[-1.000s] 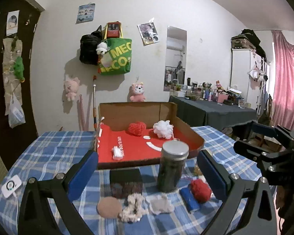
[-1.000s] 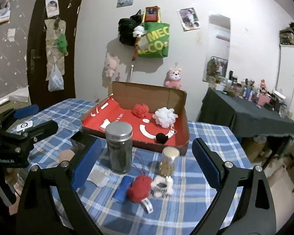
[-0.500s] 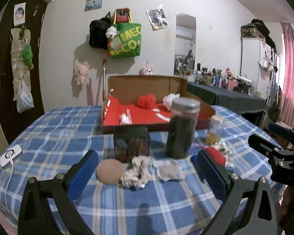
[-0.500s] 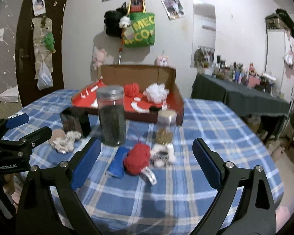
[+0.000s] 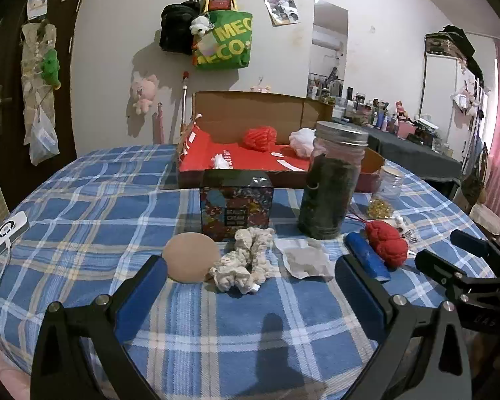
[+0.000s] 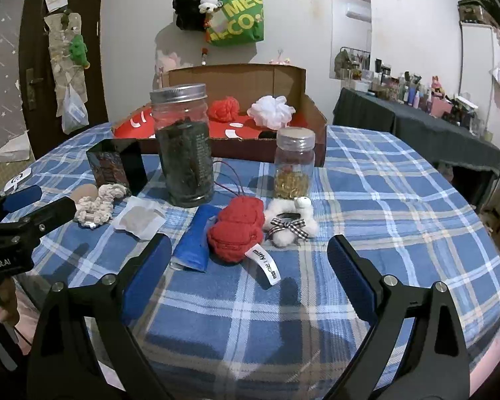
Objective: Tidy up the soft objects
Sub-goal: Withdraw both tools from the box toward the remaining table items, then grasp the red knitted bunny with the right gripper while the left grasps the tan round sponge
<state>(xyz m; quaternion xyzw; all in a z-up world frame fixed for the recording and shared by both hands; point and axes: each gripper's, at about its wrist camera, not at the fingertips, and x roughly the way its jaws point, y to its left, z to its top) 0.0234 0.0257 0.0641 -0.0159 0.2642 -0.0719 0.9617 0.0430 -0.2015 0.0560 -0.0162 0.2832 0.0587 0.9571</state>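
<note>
My left gripper (image 5: 250, 286) is open and empty, low over the checked tablecloth, just short of a cream scrunchie (image 5: 245, 260) and a tan round sponge (image 5: 190, 256). A grey-white pad (image 5: 304, 258) lies right of them. My right gripper (image 6: 246, 263) is open and empty in front of a red knitted toy (image 6: 238, 228), a blue tube (image 6: 198, 236) and a white fluffy bow scrunchie (image 6: 291, 221). Behind stands a cardboard box (image 5: 250, 110) with a red liner, holding a red yarn ball (image 5: 259, 137) and a white puff (image 5: 301, 140).
A tall jar with dark contents (image 5: 333, 180), a small jar with gold bits (image 6: 294, 163) and a dark printed box (image 5: 236, 205) stand between the soft things and the cardboard box. A white device (image 5: 8, 231) lies at the table's left edge.
Both grippers have come down and closer to the table, so the row of soft things now sits right before the fingers. Both stay open.
</note>
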